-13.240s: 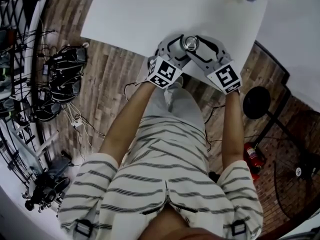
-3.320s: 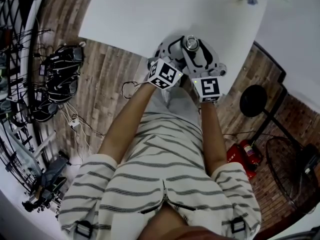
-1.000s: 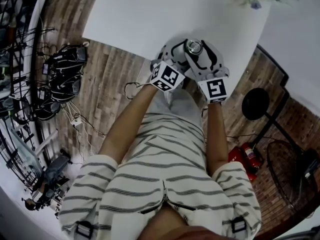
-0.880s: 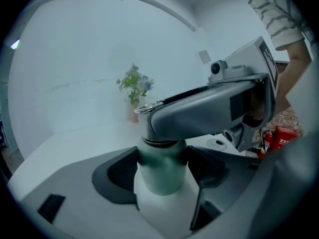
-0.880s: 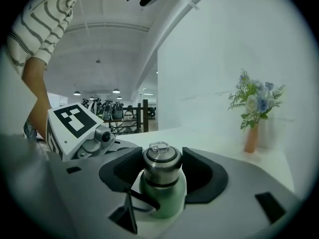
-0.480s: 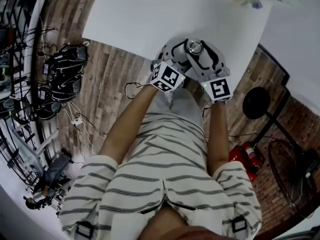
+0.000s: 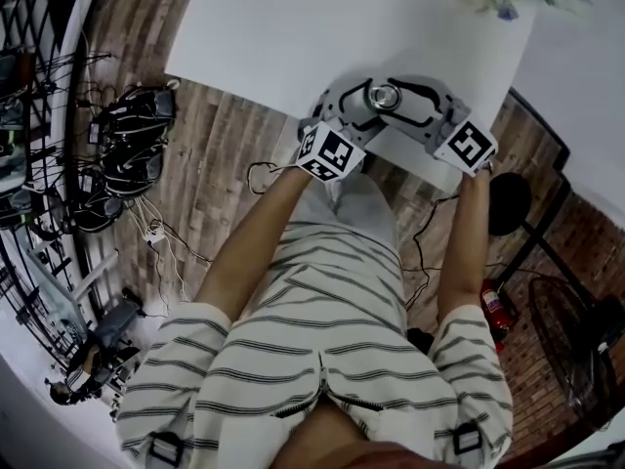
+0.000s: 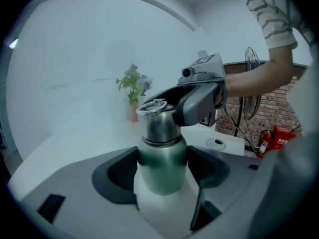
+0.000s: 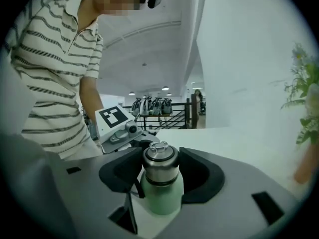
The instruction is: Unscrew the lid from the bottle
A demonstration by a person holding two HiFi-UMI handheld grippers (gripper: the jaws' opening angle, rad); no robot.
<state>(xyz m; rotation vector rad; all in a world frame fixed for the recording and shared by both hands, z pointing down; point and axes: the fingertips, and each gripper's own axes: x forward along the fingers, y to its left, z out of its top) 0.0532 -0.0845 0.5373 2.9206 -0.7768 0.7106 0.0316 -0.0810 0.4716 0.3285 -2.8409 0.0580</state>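
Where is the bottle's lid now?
In the head view, the silver metal lid sits on the green metal bottle at the white table's near edge, centre-right.

No word or number can be read anywhere. The left cube (image 7: 327, 152) and the right cube (image 7: 469, 146) carry only black-and-white square patterns, not letters. A red box (image 8: 282, 135) by the brick wall bears white print, too small to make out.

Pale green bottle (image 9: 160, 195) upright, ring-topped steel lid (image 9: 160, 164) on it
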